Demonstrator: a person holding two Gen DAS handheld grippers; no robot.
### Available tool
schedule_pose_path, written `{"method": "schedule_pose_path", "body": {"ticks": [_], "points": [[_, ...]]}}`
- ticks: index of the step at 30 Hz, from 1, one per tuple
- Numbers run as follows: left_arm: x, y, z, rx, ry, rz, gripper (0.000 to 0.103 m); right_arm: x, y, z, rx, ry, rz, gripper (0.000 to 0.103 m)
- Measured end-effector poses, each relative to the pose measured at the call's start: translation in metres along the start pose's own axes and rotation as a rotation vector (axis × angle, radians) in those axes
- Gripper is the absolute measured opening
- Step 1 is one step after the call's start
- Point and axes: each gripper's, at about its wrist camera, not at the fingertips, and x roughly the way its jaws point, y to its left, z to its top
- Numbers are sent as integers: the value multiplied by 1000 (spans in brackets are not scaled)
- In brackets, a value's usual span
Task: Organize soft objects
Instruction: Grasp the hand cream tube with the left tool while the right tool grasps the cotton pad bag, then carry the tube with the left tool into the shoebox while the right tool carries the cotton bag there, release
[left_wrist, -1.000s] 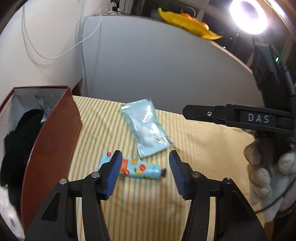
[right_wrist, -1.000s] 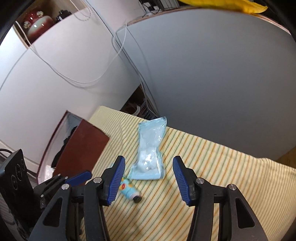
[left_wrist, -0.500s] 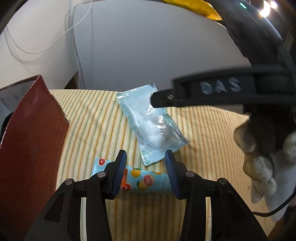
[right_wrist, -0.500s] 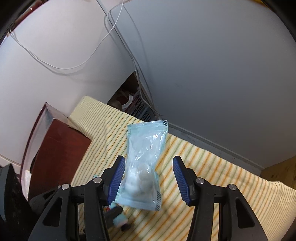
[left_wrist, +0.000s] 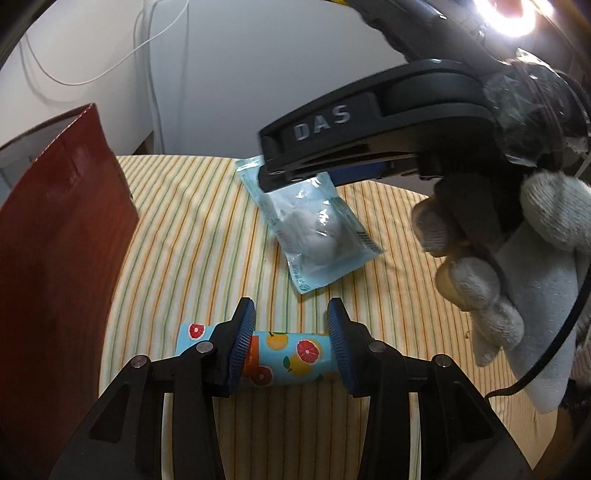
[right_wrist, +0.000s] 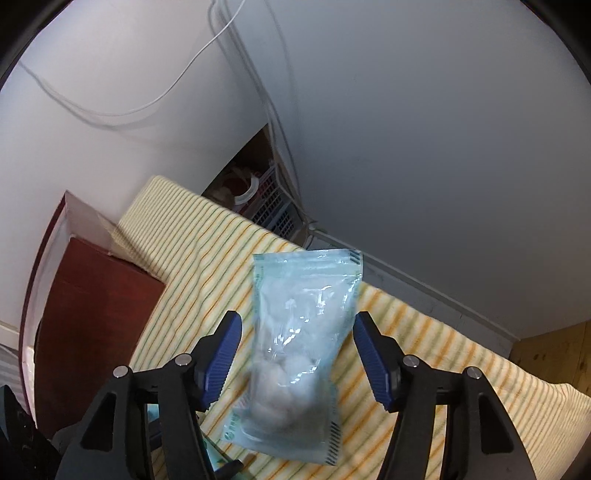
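Between my left gripper (left_wrist: 291, 341) pads, L wrist view: fruit-print tube (left_wrist: 284, 352) on striped cloth (left_wrist: 192, 229), long axis 9-to-3, jaws apart, not yet clamped. R wrist view: right gripper (right_wrist: 295, 356) wide apart, cotton pouch (right_wrist: 295, 354) dead between, axis 12-to-6.

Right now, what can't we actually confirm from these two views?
- Box contents: left wrist view shows only its red outer wall.
- Tube cap end: hidden behind the left gripper finger.
- Whether the right gripper, open, touches the cotton pouch: neither view shows it.
- Tube in right wrist view: blocked by that gripper's body.
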Motion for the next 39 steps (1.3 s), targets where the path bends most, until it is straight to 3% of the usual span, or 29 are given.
{"method": "schedule_pose_path", "body": {"ticks": [14,17,30,36,39], "points": [[-19,-13,-28,39,3,-25,39,9,30,-22,-169,55,-145,60],[-23,-12,-31,36,3,-31,39,4,28,-27,-166,55,-159,55],[-30,-23,-50,97,34,-44,39,-32,10,-88,-210,104,-170,49],[-40,-24,-44,130,68,-51,40,-49,-5,-112,-183,98,-159,49],[-60,-44,-52,266,60,-27,58,-55,-11,-118,-179,91,-150,49]]}}
